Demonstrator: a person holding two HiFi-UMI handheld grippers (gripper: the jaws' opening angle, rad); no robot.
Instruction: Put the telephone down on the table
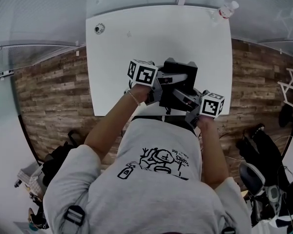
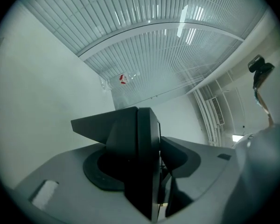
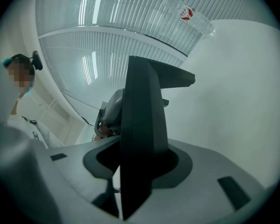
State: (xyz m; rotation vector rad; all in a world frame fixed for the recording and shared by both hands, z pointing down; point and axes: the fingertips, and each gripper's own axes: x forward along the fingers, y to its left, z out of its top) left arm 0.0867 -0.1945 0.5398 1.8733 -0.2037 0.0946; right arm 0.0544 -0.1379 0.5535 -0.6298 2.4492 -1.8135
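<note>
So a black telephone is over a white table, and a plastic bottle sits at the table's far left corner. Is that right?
No. The head view shows the plastic bottle at the white table's far right corner, not the left; the black telephone is over the table.

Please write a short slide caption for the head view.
From above, left gripper and right gripper flank a black telephone over a white table.

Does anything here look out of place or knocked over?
Nothing spilled or broken. The clear plastic bottle with a red label sits at the white table's far right corner, near the edge; whether it stands or lies, I can't tell.
</note>
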